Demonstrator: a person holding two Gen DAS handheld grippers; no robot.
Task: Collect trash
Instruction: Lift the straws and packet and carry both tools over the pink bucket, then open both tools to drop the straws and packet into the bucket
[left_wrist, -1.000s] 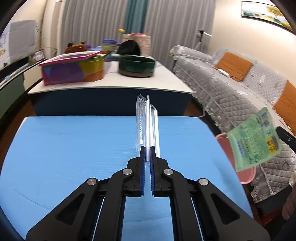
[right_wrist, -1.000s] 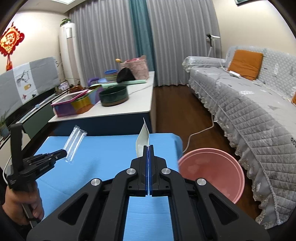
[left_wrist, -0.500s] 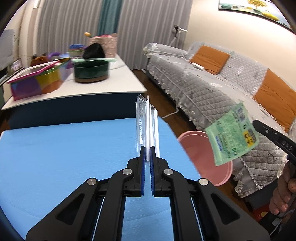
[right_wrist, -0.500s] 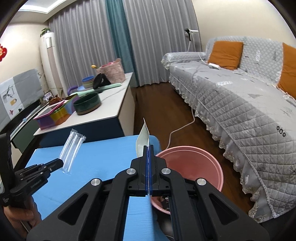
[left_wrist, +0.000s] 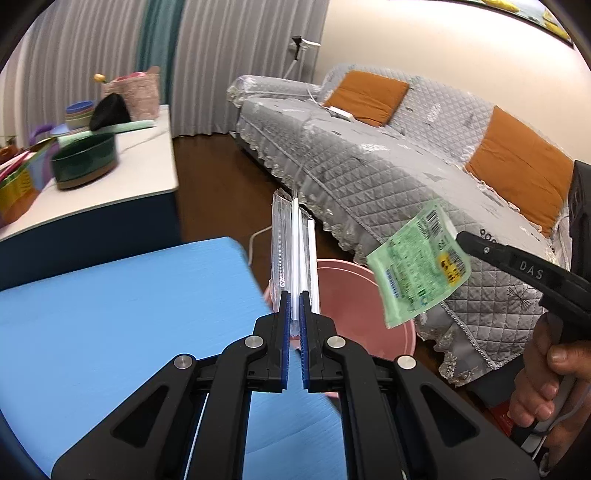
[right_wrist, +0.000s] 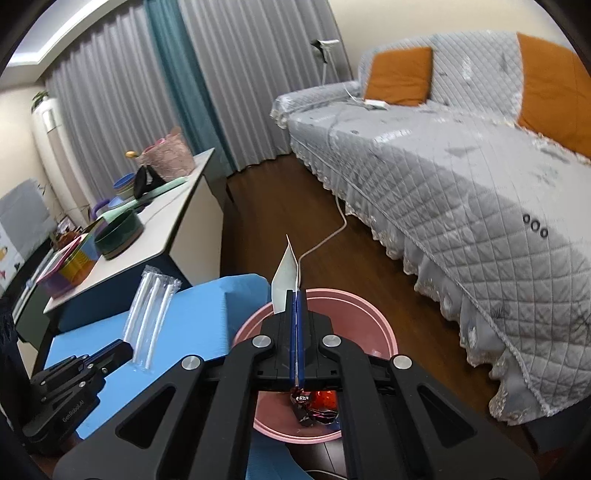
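- the left gripper (left_wrist: 293, 295) is clamped narrow on the near end of a clear straw packet (left_wrist: 293, 243), which stands straight out from the jaws past the right edge of the blue tabletop (left_wrist: 122, 321) and above the near rim of the pink bin (left_wrist: 369, 332).
- the right gripper (right_wrist: 297, 295) is closed tight on one edge of a green wrapper (left_wrist: 419, 264), held out over the pink bin (right_wrist: 317, 306) (in its own view the wrapper shows only edge-on, as a pale sliver).
- the straw packet looks very light: thin, slick film around stiff white straws, so it keeps its line when pinched by the end; i judge the film could slide between the pads if the grip loosens.
- the green wrapper is a flat, floppy pouch, nearly weightless, and an edge pinch seems enough; once let go it would likely flutter rather than drop straight.
- a crumpled red wrapper (right_wrist: 317, 404) already lies in the bin's bottom.
- readable writing: "das" on the right gripper's arm, "genrobot.ai" on the left gripper's body; the wrapper's barcode, yellow patch and fine print are too blurred to read.
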